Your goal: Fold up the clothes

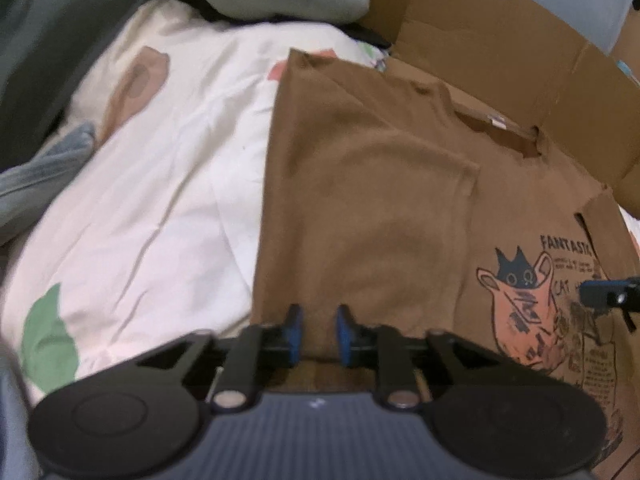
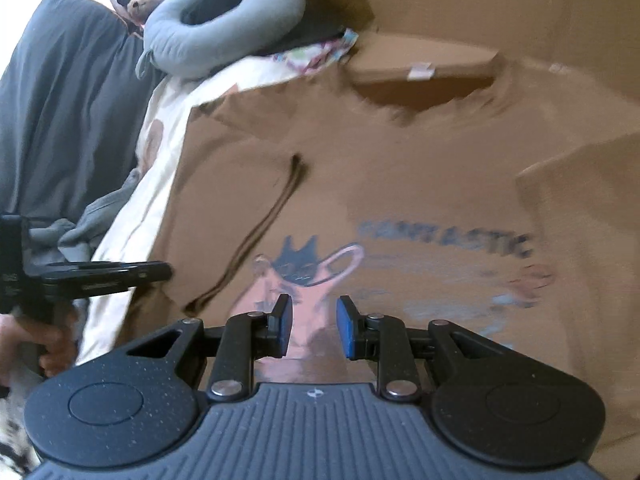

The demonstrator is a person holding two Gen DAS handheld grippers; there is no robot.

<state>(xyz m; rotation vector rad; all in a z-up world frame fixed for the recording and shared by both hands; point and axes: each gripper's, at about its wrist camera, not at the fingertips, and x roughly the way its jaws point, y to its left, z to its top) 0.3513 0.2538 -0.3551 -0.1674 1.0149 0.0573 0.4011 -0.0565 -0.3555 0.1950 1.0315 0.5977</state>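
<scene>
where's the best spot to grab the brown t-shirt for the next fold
Probably the bottom hem of the brown t-shirt, coming from the near edge below the cat print. One side is already folded in with a straight edge, and the shirt lies flat, so pinching the hem lets it lift toward the collar.

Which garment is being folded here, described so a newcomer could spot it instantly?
Start at the cream bedspread with coloured patches. On its side nearest the flattened cardboard box lies a tan cotton T-shirt, one sleeve already folded inward. Only it carries a pink jug-and-black-cat print under the word FANTASTIC.
</scene>
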